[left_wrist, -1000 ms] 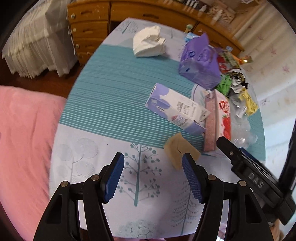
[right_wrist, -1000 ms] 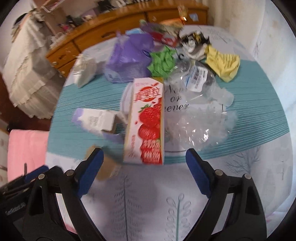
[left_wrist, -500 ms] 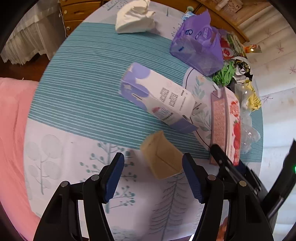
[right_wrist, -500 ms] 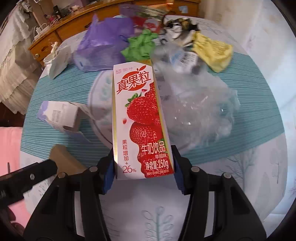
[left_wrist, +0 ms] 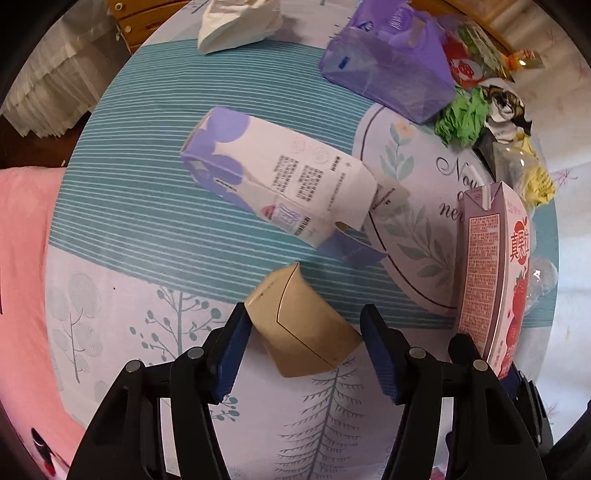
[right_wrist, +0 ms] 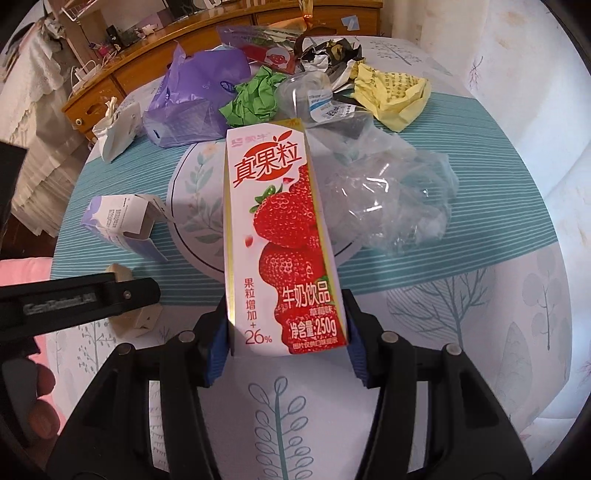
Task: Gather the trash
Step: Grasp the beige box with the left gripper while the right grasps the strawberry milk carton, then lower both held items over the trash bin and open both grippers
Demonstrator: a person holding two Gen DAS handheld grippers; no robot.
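My right gripper [right_wrist: 286, 343] is shut on the bottom end of a strawberry milk carton [right_wrist: 280, 236], which also shows at the right of the left wrist view [left_wrist: 491, 280]. My left gripper [left_wrist: 306, 350] is open, its blue pads on either side of a flattened brown cardboard tube [left_wrist: 301, 328] lying on the tablecloth; the left pad looks close to or touching it. A purple and white carton [left_wrist: 273, 177] lies on its side beyond the tube, torn open at one end.
The round table [left_wrist: 110, 314] has a teal striped cloth. Behind lie a purple plastic bag [right_wrist: 199, 99], green crumpled paper [right_wrist: 255, 99], a yellow wrapper [right_wrist: 395, 92], a clear plastic bag [right_wrist: 391, 199], white crumpled paper [left_wrist: 236, 22]. A wooden dresser [right_wrist: 155, 70] stands behind; pink bedding [left_wrist: 22, 277] at left.
My right gripper closed on the strawberry carton and holds it lifted slightly. My left gripper moved forward, so the cardboard tube now sits between its pads.
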